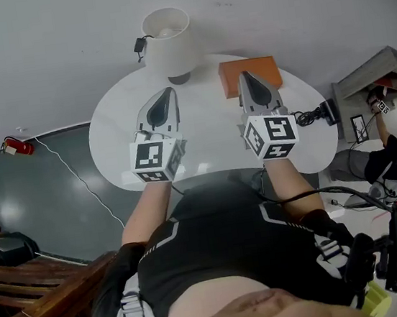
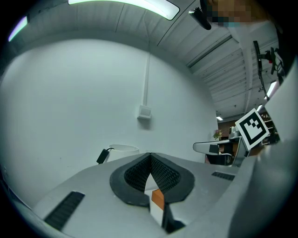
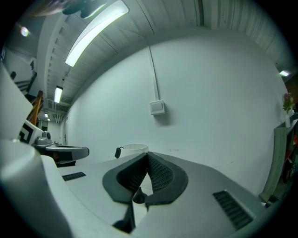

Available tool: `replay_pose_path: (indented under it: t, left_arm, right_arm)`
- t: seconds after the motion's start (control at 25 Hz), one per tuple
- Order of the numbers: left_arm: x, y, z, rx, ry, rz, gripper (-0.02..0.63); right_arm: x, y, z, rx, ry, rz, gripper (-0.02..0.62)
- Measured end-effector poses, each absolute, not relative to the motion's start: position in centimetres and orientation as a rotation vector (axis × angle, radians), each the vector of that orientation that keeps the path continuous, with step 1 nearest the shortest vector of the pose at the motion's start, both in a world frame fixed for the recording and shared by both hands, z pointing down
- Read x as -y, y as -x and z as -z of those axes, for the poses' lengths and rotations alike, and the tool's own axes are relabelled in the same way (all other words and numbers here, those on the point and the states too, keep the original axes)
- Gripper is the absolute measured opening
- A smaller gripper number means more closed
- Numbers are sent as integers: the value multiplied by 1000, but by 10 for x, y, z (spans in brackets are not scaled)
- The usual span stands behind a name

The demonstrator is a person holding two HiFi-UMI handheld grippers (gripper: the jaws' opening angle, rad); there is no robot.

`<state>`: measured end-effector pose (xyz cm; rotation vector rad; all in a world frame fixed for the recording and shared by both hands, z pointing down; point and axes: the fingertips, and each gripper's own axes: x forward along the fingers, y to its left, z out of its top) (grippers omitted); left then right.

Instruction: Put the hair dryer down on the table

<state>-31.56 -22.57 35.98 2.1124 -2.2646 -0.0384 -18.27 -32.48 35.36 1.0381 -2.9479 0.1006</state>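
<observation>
Both grippers hover over the round white table (image 1: 115,132), the left gripper (image 1: 168,91) and right gripper (image 1: 243,76) with jaws clenched on nothing. A black corded object, seemingly the hair dryer (image 1: 329,111), lies at the table's right edge, its long axis roughly front to back; which way it points is too small to tell.

I saw a white table (image 1: 110,147) under both grippers. Ahead of the left gripper (image 1: 168,90) stood a white lamp (image 1: 166,34) with a grey base, and ahead of the right gripper (image 1: 243,75) lay an orange box (image 1: 262,65). Both grippers were grey, with black pads (image 2: 164,173) in a fine dotted pattern. Their cubes (image 1: 156,158) carried black-and-white square markers. Far to the left of the left gripper the floor (image 1: 38,204) was dark grey-green, with a small red thing (image 1: 17,146) on it.
</observation>
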Motion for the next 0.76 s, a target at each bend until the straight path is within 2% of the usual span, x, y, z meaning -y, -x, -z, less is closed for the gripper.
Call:
replay_pose_path:
  t: [0.76]
  left_arm:
    - [230,307,-362,2236,-2125,43,31]
  right_arm:
    - [326,180,-358,2939,-1032,-122,29]
